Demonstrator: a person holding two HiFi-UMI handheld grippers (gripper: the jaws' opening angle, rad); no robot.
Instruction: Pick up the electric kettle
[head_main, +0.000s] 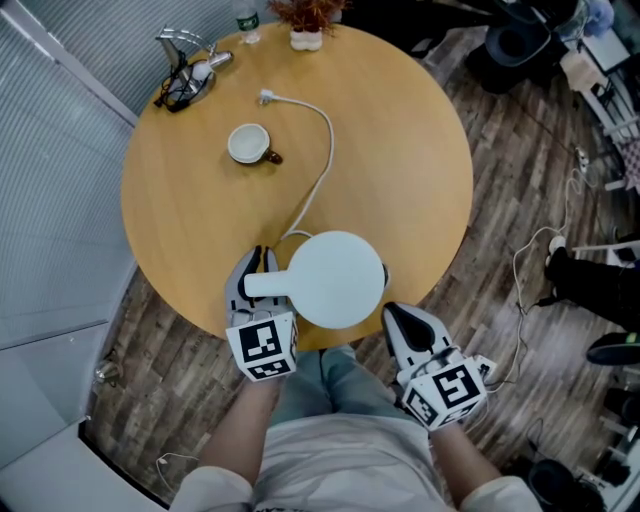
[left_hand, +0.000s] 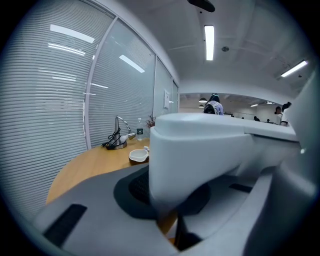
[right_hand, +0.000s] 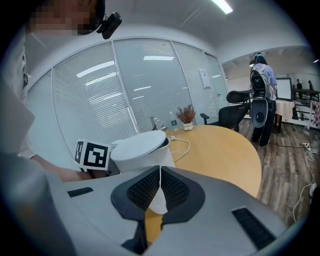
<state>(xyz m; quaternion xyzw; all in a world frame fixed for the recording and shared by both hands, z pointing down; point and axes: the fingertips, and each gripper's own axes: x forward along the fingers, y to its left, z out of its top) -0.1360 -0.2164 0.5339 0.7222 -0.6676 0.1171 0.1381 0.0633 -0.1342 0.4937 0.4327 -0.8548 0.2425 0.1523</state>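
The white electric kettle (head_main: 335, 278) stands at the near edge of the round wooden table (head_main: 400, 130), its handle (head_main: 265, 283) pointing left. My left gripper (head_main: 258, 262) has its jaws on either side of that handle and is shut on it. In the left gripper view the handle (left_hand: 200, 150) fills the space between the dark pads of the left gripper (left_hand: 175, 200). My right gripper (head_main: 395, 318) hovers just right of the kettle, off the table's edge, shut with nothing in it. In the right gripper view the kettle (right_hand: 140, 147) stands just beyond the right gripper (right_hand: 159, 180), whose pads meet.
The kettle's white power cord (head_main: 315, 150) runs across the table toward the far side. A white cup (head_main: 248, 143) sits at the back left, a metal stand with black cables (head_main: 185, 70) beyond it, a potted plant (head_main: 306, 38) at the far edge. Cables lie on the floor (head_main: 530, 260) to the right.
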